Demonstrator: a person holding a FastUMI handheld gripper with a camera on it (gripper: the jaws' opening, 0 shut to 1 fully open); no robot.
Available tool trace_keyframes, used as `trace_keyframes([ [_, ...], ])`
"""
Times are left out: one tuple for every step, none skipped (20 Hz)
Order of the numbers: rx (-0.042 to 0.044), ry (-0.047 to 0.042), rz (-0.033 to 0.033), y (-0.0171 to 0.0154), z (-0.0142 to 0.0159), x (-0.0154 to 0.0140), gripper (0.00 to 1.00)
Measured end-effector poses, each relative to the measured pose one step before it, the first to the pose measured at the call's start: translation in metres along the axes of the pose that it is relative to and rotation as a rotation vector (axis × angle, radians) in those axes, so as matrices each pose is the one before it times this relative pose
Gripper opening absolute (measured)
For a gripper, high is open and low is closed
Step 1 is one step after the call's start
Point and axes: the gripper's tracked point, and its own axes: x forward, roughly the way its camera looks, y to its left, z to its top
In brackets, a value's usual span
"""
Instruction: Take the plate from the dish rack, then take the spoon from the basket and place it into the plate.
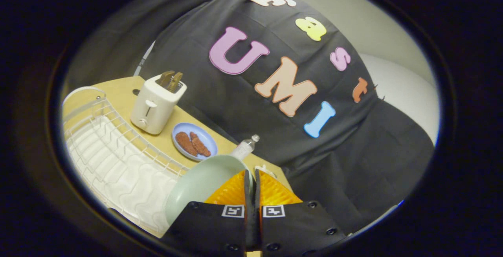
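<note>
Tongs (pixel 252 178) on plate (pixel 200 186) rim (closed)

Gripper (pixel 251 182): two fingers are seen side by side, closed almost together, with only a narrow dark slit left between them.
Finger mounts: two dark, matte, angular blocks are seen behind the fingertips, one per finger, widening toward the camera.
Finger pads: a ribbed, diamond-patterned texture is shown on the outer faces, bulging outward to either side of the slit.
Markers: a small square black-and-white fiducial tag is fixed on each block, just behind the pads, one on either side of the slit.
Screws: round dark screw heads are set into the blocks, near the outer corners and along the rear edge beside the slit.
</note>
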Motion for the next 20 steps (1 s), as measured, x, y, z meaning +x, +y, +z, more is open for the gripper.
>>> trace_keyframes([
  [0.0234, -0.00411, -0.00526, -0.00638, 0.00576, 0.00162, 0.03],
  [0.02582, 0.00834, 0.00086, -0.00426, 0.00055, 0.00087, 0.03],
  [0.02393, 0.00277, -0.00157, -0.00537, 0.00265, -0.00003, 0.03],
  [0.01197, -0.005, -0.00346, -0.00673, 0.00408, -0.00216, 0.03],
  [0.00055, -0.00756, -0.00044, -0.00557, 0.00234, -0.00303, 0.03],
  [-0.00156, -0.0073, -0.00329, -0.00597, 0.00104, -0.00341, 0.03],
  [0.00075, -0.00482, 0.00149, -0.00586, 0.00016, -0.00349, 0.03],
  [0.00223, -0.00002, -0.00433, -0.00729, -0.00307, -0.00299, 0.03],
  [0.0089, 0.00286, 0.00077, -0.00758, -0.00289, -0.00343, 0.03],
  [0.01321, 0.00979, 0.0018, -0.00817, -0.00455, -0.00263, 0.03],
  [0.01328, 0.00837, 0.00093, -0.00904, -0.00475, -0.00352, 0.03],
  [0.01162, 0.00488, -0.00613, -0.01209, -0.00501, -0.00286, 0.03],
  [0.00818, 0.00259, -0.0091, -0.01204, -0.00374, -0.0024, 0.03],
  [0.01209, 0.00614, -0.00865, -0.01231, -0.0054, -0.00169, 0.03],
  [0.02243, 0.00049, -0.00648, -0.01219, -0.00312, -0.00295, 0.03],
  [0.01802, 0.00268, -0.00906, -0.0122, -0.00245, -0.00146, 0.03],
  [0.0167, 0.00197, -0.00334, -0.01107, -0.00355, -0.001, 0.03],
  [0.01458, 0.00457, -0.00189, -0.00979, -0.00461, -0.00042, 0.03],
  [0.01268, 0.00103, 0.00013, -0.00873, -0.00423, -0.00048, 0.03],
  [0.00445, 0.00556, -0.00789, -0.01034, -0.00657, 0.0, 0.03],
])
